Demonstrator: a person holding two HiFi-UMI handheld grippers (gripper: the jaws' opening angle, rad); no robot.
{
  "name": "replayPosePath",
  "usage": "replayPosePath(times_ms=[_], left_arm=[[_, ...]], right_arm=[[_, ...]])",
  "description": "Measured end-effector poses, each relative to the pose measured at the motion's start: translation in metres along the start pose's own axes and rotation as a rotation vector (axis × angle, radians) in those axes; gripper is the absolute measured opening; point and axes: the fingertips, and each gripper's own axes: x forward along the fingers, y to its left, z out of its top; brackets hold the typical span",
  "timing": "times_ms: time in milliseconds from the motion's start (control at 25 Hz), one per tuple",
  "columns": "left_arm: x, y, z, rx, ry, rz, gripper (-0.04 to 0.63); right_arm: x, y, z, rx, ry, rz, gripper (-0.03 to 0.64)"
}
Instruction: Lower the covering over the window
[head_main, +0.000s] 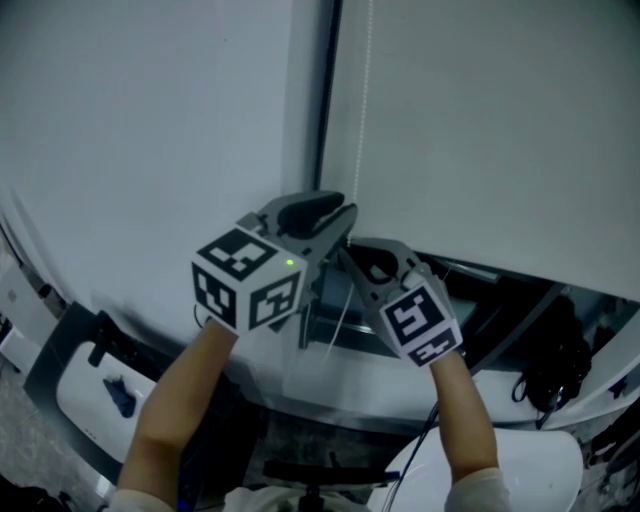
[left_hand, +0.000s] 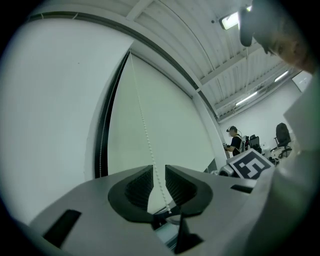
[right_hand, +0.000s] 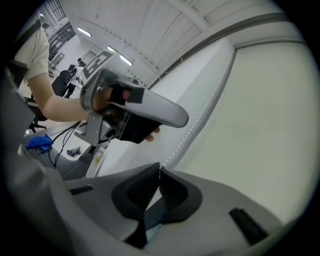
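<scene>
The right gripper (right_hand: 159, 166) clamps its fingers on the bead chain (right_hand: 184, 136) — the left gripper (left_hand: 159, 168) holds its fingers narrowly apart around it.

**A:** Where's the bead chain (head_main: 361, 110) sitting?
**B:** In front of the shade (head_main: 500, 130), at its left edge, with the wall (head_main: 150, 120) further left. It runs between my left gripper (head_main: 343, 212) jaws, pads clear of it.
**A:** And my right gripper (head_main: 347, 254)?
**B:** Just below the left one, slightly right, clamped on the same bead chain.
</scene>
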Motion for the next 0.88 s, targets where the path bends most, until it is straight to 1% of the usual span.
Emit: replayPosePath(times_ms=[160,320,480,600,760,880], left_arm=[[0.005,0.003,0.001,0.017,0.018,0.005,0.063],[0.005,0.006,0.002,0.040,0.027,0.021,0.063],[0.007,0.010,0.001,0.042,0.040,0.033,0.064],[0.009,0.011,0.001,0.037,0.039,0.029,0.064],[0.011,0.008,0.001,0.038,0.038,0.015,0.063],[0.012,0.007,-0.002,0.047,0.043,0.020,0.063]], right_arm=[[0.004,0.015,-0.015,0.012,0.028,0.033,0.007],[0.006,0.042,-0.044,0.035,0.070,0.086,0.006],[0.005,0.073,-0.074,0.085,0.100,0.134,0.006],[0.007,0.089,-0.089,0.098,0.126,0.160,0.006],[0.009,0.106,-0.106,0.130,0.150,0.181,0.006],[0.007,0.112,-0.116,0.151,0.158,0.184,0.006]])
